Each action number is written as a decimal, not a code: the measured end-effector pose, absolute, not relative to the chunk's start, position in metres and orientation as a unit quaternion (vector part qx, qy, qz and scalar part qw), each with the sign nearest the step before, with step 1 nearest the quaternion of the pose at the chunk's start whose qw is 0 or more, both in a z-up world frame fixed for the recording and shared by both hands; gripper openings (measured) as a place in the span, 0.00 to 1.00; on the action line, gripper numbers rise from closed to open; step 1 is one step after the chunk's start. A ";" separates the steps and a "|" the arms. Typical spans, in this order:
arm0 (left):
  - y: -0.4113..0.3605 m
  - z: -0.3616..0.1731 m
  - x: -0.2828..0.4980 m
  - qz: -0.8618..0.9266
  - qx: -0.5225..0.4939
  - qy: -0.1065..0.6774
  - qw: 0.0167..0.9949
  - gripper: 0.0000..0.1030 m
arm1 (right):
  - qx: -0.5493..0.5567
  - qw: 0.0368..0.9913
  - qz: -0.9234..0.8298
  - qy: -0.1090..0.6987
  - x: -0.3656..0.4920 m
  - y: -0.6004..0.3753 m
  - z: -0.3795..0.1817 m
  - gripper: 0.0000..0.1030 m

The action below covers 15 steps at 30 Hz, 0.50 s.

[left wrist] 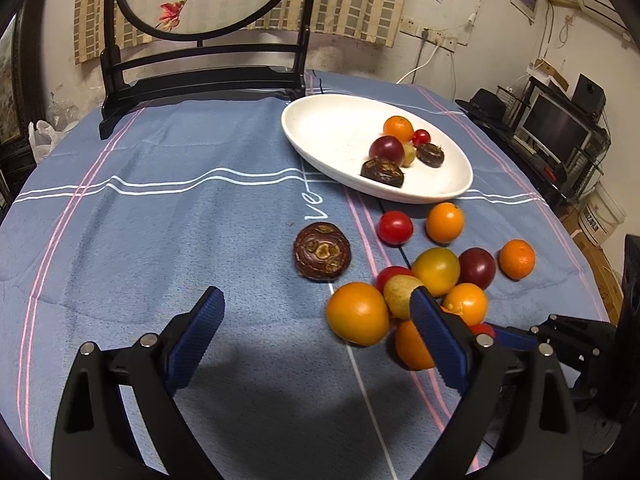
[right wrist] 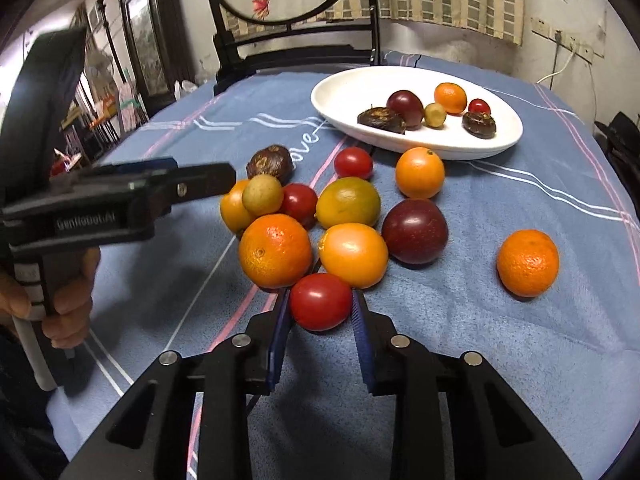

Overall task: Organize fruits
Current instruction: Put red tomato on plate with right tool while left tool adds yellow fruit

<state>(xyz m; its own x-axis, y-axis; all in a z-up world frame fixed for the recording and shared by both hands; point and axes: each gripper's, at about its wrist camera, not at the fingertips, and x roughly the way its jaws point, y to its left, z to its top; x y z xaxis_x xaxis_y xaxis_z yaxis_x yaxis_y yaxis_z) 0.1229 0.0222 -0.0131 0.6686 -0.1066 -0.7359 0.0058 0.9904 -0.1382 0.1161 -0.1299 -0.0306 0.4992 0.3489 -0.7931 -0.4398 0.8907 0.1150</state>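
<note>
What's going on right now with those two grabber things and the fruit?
Right tool shut on a red tomato. Left tool open, empty. White plate has six fruits. Oranges crowd the tomato.

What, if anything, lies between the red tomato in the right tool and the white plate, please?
The loose fruit pile does: an orange and a yellow-orange fruit touch the tomato just ahead of the right tool, with more fruit beyond them before the plate.

The surface (right wrist: pixel 520 340) has a blue striped cloth (right wrist: pixel 460 312). On it, the white plate (right wrist: pixel 332 96) lies at upper right, loose fruits (right wrist: pixel 348 202) in the centre, a dark stand (left wrist: pixel 120 100) at upper left.
</note>
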 end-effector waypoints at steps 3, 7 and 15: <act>0.013 -0.013 0.121 -0.045 -0.048 0.409 0.910 0.89 | -0.040 0.867 0.236 0.437 0.115 -0.136 -0.027 0.30; -0.002 -0.016 0.117 -0.060 -0.018 0.407 0.911 0.89 | -0.041 0.871 0.233 0.430 0.115 -0.144 -0.025 0.30; -0.009 -0.018 0.120 -0.072 -0.013 0.391 0.918 0.77 | -0.062 0.878 0.218 0.423 0.112 -0.145 -0.024 0.30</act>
<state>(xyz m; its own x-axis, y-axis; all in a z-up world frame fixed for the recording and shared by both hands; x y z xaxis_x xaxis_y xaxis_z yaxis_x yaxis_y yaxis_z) 0.1199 -0.0092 -0.0175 0.6846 -0.1430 -0.7148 0.1221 0.9892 -0.0809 0.1124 -0.1452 -0.0236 0.5479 0.3298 -0.7688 -0.4339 0.8978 0.0760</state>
